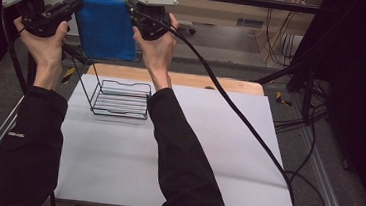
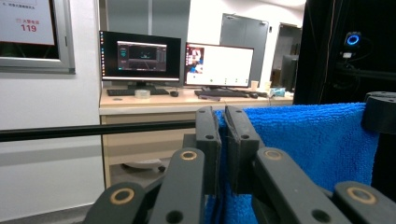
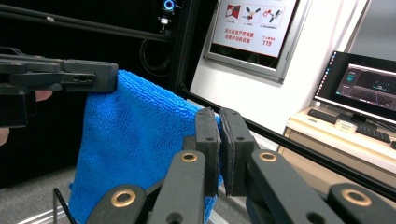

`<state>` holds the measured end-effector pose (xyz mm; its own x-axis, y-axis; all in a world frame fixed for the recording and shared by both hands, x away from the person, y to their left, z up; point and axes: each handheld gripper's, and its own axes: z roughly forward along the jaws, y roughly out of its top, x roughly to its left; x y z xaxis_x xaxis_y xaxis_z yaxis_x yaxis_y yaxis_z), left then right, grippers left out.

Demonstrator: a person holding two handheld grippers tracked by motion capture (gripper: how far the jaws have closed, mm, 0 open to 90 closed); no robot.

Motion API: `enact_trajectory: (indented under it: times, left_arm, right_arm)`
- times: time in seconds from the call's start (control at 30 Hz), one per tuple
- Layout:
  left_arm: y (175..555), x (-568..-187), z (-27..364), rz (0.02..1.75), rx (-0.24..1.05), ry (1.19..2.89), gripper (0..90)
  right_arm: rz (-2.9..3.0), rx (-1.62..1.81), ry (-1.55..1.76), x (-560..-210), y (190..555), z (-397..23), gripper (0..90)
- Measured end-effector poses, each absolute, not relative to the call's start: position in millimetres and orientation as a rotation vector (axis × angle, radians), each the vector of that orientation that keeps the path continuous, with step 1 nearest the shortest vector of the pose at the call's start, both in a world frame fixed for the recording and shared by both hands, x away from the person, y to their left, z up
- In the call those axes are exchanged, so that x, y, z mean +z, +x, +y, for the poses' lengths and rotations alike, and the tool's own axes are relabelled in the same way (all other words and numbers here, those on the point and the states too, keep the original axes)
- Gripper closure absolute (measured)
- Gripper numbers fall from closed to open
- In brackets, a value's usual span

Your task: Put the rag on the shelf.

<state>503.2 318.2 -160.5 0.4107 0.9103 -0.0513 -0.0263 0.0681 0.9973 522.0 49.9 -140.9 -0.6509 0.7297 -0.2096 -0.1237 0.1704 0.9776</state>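
Observation:
A blue cloth (image 1: 106,28) hangs spread out in the air above the far end of the table, held by its two top corners. My left gripper (image 1: 77,4) is shut on the cloth's top left corner, and my right gripper (image 1: 131,7) is shut on its top right corner. In the left gripper view the jaws pinch the blue cloth (image 2: 308,140) at my left gripper (image 2: 223,122). In the right gripper view my right gripper (image 3: 219,122) clamps the cloth (image 3: 135,149), with the other gripper at the far corner. A black wire rack (image 1: 121,98) stands on the table below the cloth.
The white table top (image 1: 217,151) lies under my arms, with a wooden strip (image 1: 183,79) along its far edge. A thick black cable (image 1: 240,118) trails from the right gripper across the table's right side. Desks with monitors (image 2: 140,58) stand beyond.

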Motion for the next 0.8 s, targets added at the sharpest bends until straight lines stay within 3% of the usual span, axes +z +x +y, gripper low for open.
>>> enact_trajectory:
  times: [0.8]
  left_arm:
    - [484.6, -201.9, 327.0, 0.871, 0.832, 1.411, 84.5]
  right_arm:
    - [1.902, 1.576, 0.64, -178.7, 513.4, 46.1, 87.2]
